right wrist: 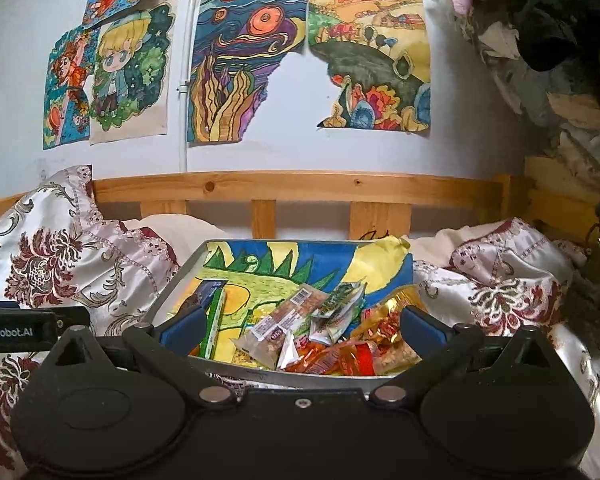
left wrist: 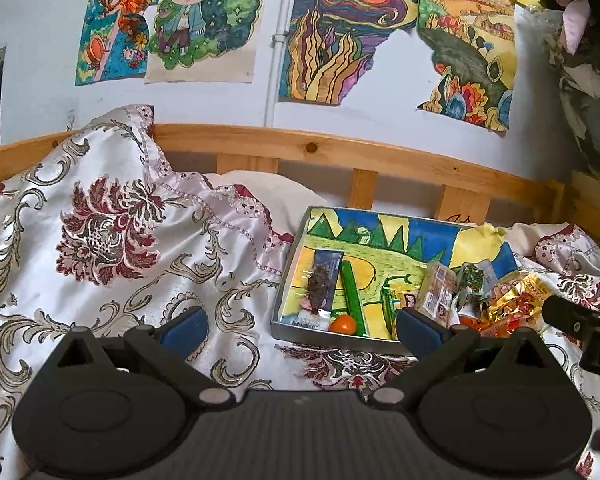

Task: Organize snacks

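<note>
A grey tray (left wrist: 288, 276), lined with a colourful drawing, lies on the bed. At its left end are a dark snack packet (left wrist: 324, 280), a green stick pack (left wrist: 352, 292) and a small orange ball (left wrist: 343, 325). A heap of loose snack packets (right wrist: 324, 344) fills its right end, among them a clear nut-bar pack (right wrist: 284, 320), a green-white sachet (right wrist: 340, 300) and a gold packet (right wrist: 392, 316). My left gripper (left wrist: 300, 332) hovers open over the bedspread, left of and in front of the tray. My right gripper (right wrist: 302, 328) is open at the tray's near rim (right wrist: 284, 376), empty, with the heap beyond its fingers.
A floral satin bedspread (left wrist: 112, 240) covers the bed, bunched high on the left. A wooden slatted rail (left wrist: 340, 152) runs behind the tray, below a wall of drawings. Crumpled bedding (right wrist: 500, 280) rises right of the tray. Dark clothing (right wrist: 548, 20) hangs at the upper right.
</note>
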Motion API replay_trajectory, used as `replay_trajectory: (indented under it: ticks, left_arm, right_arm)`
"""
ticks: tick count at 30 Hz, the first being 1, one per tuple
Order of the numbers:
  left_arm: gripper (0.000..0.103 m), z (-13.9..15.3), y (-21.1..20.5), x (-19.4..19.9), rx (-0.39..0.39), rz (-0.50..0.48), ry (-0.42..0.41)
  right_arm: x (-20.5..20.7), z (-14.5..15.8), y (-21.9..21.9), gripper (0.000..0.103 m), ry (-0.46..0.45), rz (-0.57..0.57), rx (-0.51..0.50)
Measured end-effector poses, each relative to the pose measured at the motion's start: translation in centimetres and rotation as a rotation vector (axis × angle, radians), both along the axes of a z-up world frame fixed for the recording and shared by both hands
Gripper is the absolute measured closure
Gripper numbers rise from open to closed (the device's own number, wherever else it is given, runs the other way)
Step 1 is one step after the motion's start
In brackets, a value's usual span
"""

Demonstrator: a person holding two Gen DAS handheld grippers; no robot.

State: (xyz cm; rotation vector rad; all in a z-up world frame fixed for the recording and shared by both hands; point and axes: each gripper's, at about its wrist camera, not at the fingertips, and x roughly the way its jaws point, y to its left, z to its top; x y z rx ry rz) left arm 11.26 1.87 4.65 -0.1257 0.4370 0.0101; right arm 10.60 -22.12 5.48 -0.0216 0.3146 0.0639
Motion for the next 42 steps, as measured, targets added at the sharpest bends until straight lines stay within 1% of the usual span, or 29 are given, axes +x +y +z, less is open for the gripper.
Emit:
replay_trajectory:
  ticks: [9,13,15,19,22,27,33,38,42]
  left_arm:
    - [0.0,1.2,-1.0,-1.9,0.019,0.008,-0.029]
    - [0.0,1.5,-1.8,-3.2,0.041,0.011,-0.026]
    - [0.0,1.5,-2.3,-3.9,0.04,0.008,-0.026]
    - [0.0,1.4,-2.9,-5.2,0.012,-0.001,0.004]
    - [0.0,1.3,-3.1,-6.0,-0.01,0.0,0.034]
    - [0.0,1.2,-2.8,-7.1,0.004,0.015,0.044]
    - [0.0,0.6,-2.1,-7.5,-0.011,0.04,0.074]
    - [0.0,0.4,-2.0,-7.3,-0.015,0.049,0.084]
    - [0.0,0.3,-2.2,-7.4,0.004,0.041,0.082]
  right_arm:
    - [-2.0,-0.5,-0.6,0.001,0.011,-0.011,-0.003]
    - [-3.1,-0.7,-1.2,0.001,0.028,-0.028,0.007]
    - [-3.7,-0.6,-1.6,0.001,0.033,-0.037,0.015]
    - [-5.0,-0.5,-2.2,0.001,0.037,-0.056,0.021]
    - [-5.8,-0.4,-2.4,0.001,0.039,-0.059,0.005]
    - [-6.8,-0.5,-2.6,0.001,0.067,-0.062,-0.002]
    - [-7.2,-1.1,-2.8,0.001,0.119,-0.073,-0.004]
    - [-7.1,-1.3,-2.5,0.001,0.129,-0.065,-0.008]
    - [-7.2,-1.3,-2.2,0.001,0.128,-0.047,-0.017]
